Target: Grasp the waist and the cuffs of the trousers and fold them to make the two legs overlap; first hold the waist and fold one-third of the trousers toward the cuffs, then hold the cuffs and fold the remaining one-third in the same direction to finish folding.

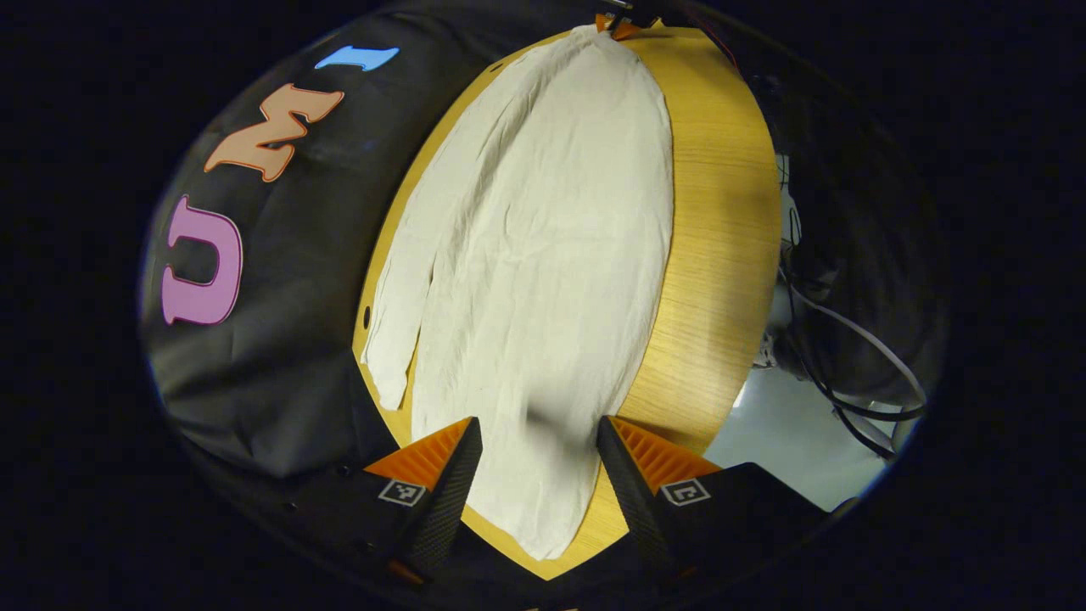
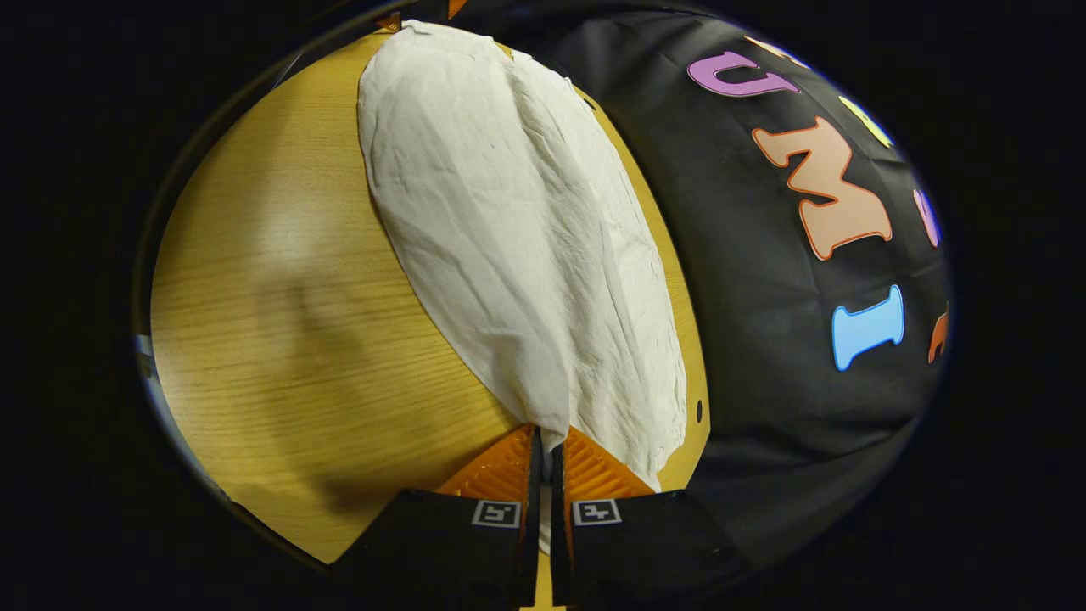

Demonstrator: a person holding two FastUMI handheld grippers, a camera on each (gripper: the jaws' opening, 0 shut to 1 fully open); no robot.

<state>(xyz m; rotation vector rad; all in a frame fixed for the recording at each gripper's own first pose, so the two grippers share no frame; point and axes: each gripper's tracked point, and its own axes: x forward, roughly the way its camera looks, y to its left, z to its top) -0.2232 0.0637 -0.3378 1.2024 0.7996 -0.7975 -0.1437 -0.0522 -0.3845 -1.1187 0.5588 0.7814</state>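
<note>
Two grippers work here. Our right gripper (image 2: 543,441) has its jaws pinched together on an edge of the cream wrinkled cloth trousers (image 2: 517,229); our left gripper (image 1: 539,441) stands spread wide above the other end. The trousers lie lengthwise on the light wooden table (image 2: 288,339). The left gripper view adds cables (image 1: 848,339) past the table's edge; bare wood lies beside the trousers.
</note>
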